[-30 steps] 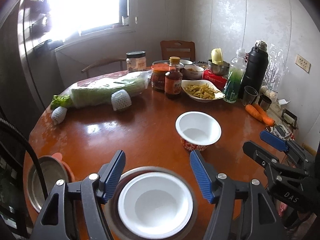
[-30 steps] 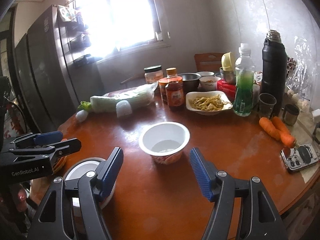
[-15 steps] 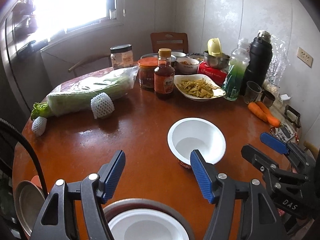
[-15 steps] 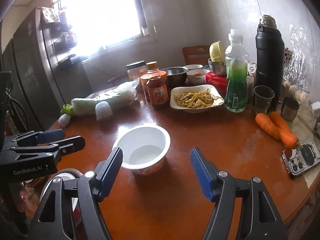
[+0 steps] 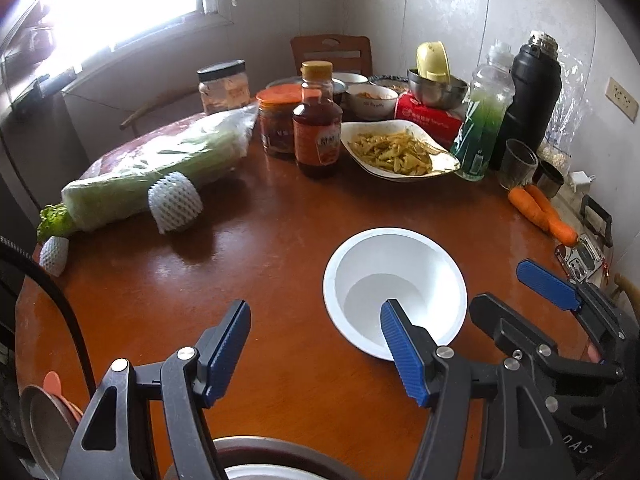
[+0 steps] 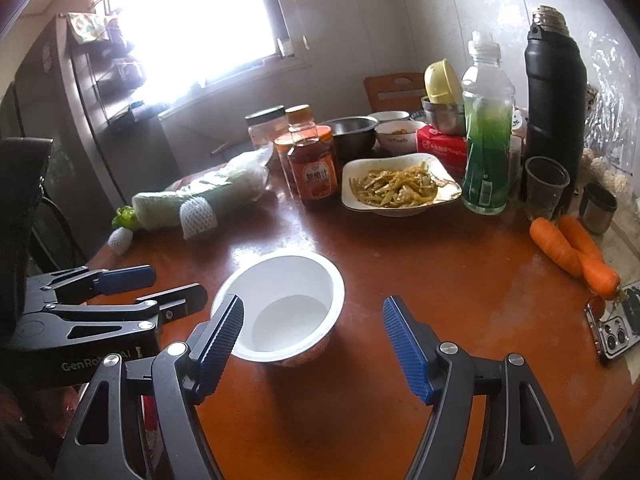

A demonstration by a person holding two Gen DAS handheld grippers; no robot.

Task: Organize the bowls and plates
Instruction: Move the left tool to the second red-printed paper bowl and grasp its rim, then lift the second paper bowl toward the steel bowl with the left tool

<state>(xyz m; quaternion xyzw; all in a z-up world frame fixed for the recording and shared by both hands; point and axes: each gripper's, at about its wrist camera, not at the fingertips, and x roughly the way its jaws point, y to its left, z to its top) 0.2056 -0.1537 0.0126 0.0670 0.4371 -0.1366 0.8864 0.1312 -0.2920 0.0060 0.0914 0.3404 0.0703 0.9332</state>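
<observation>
Right wrist view: I hold both the right gripper (image 6: 312,340) and left gripper (image 6: 160,284) part-open and empty, flanking the white bowl (image 6: 280,308) for pickup.

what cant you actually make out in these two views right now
- Bowl at the left view's bottom edge: cut off, only its rim shows.
- White cup: near wall hidden by right gripper finger; outer print unreadable.
- Far bowls: contents blocked by jars.
- Window: overexposed.
</observation>
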